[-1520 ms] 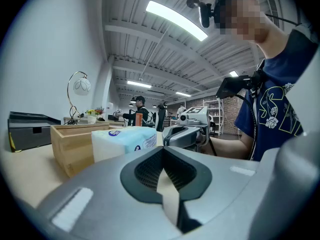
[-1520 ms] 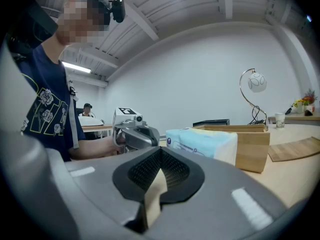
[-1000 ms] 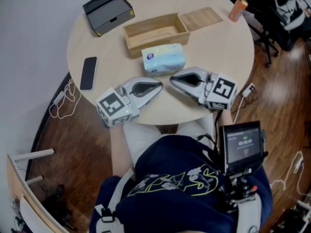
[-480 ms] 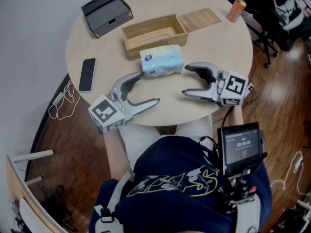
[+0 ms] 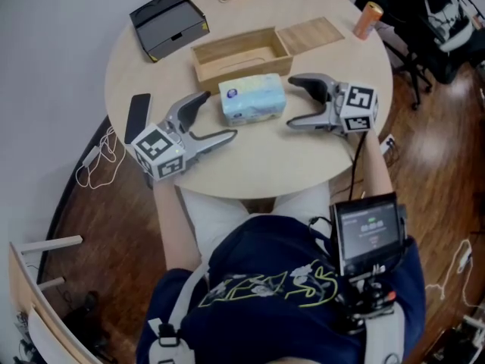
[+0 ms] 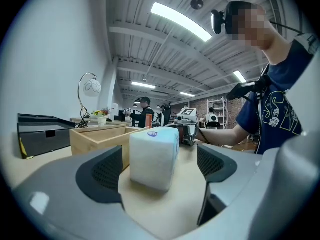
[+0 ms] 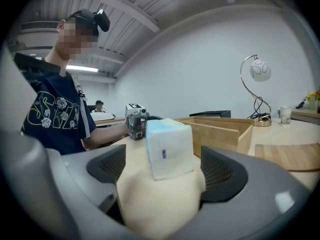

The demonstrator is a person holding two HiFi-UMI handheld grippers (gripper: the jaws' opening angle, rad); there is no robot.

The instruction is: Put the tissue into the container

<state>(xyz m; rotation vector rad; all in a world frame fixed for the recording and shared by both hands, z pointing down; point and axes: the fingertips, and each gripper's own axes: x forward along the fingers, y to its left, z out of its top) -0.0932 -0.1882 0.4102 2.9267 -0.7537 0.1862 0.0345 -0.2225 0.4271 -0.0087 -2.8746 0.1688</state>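
A round, pale wooden table is seen from above, with a person in a dark blue printed top seated at its near edge and holding a gripper in each hand. At the far left a black phone lies flat near the table's rim, and a dark grey box sits behind it toward the back. Just right of the phone is the left gripper, held low over the table. Its jaws have just been opening and now stand wide apart, with the left end of the tissue pack at their mouth and neither pad touching it. The pack, white with pale blue and green print, lies flat on the middle of the table, held by nothing. Just behind it stands the open-topped wooden container. The right gripper faces the pack's right end from the other side. Its jaws have also just been opening and stand wide, the pack between their lines but untouched. A flat wooden lid lies against the container's right end. An orange can stands upright near the far right rim.
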